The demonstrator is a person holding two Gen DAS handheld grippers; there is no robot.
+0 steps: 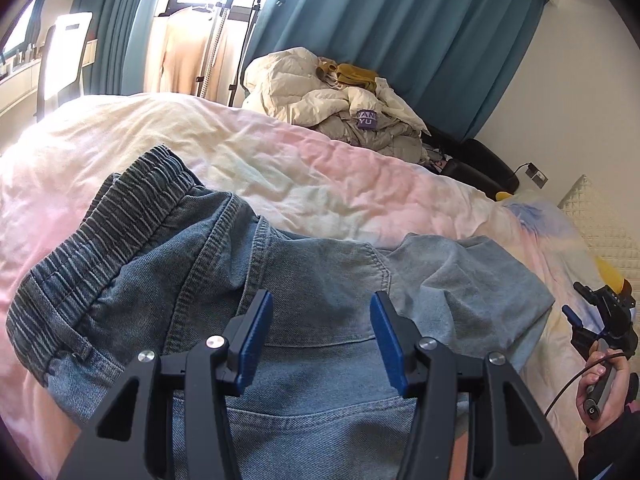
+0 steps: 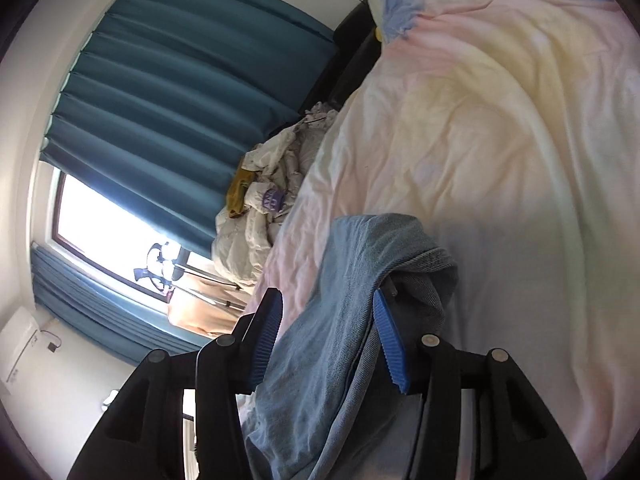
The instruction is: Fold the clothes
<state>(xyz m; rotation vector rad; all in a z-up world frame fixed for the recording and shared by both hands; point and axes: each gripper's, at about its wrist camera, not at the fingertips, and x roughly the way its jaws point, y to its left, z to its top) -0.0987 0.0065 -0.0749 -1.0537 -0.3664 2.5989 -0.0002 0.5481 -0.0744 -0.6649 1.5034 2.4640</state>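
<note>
Bed (image 1: 240,168): pastel duvet fills most of both views and carries the garment; a heap of pale clothes (image 1: 340,92) sits at its far edge, by the teal curtain (image 1: 400,32).
Jeans (image 1: 248,280): denim lies across the near part of the bed, elastic waistband (image 1: 100,232) to the left, a looser fold of leg out to the right; long axis runs roughly left to right.
Left tool (image 1: 322,340): spread, hovering just over the seat of the jeans, pinching nothing.
Right tool (image 2: 328,344): spread, with a hanging fold of denim (image 2: 360,280) draped between its pads, not pressed.
Nearer hand: the right, judging by the fold at its jaws; that end looks ready to be carried toward the waistband.
</note>
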